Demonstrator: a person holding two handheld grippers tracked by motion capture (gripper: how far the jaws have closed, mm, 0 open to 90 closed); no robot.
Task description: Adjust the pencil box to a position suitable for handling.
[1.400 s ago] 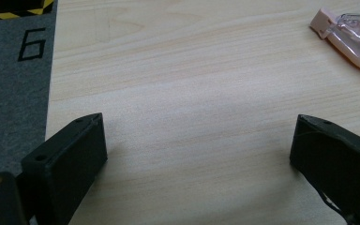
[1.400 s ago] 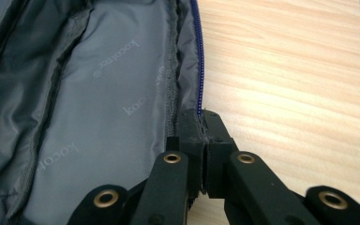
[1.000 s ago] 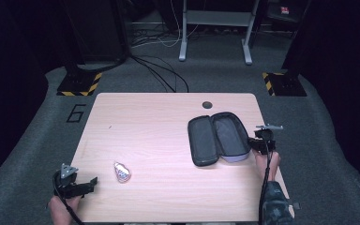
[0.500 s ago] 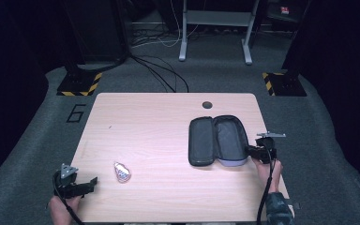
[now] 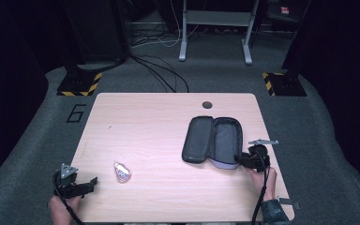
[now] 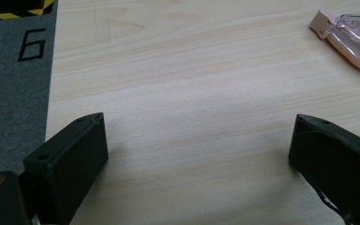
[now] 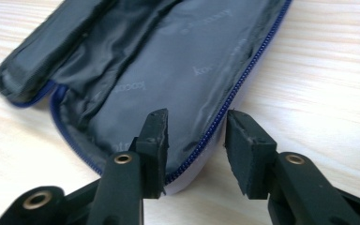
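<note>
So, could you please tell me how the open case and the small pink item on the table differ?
The zippered case is dark, lies unzipped and spread flat on the table's right side; the pink item is pale, partly clear and lies on the left. The case is far larger. The right gripper straddles the case's zipper edge, jaws just opening; the left gripper stands open short of the pink item. Both rest on the wooden table.

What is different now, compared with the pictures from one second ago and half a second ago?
The right hand-held gripper has drawn back toward the person along the table's right side. Its jaws have just been opening: the zipper edge of the open case lies between them, with a gap at the pads. The case slid a little with it toward the near edge. The left hand-held gripper, open, and the small pink item stayed in place.
</note>
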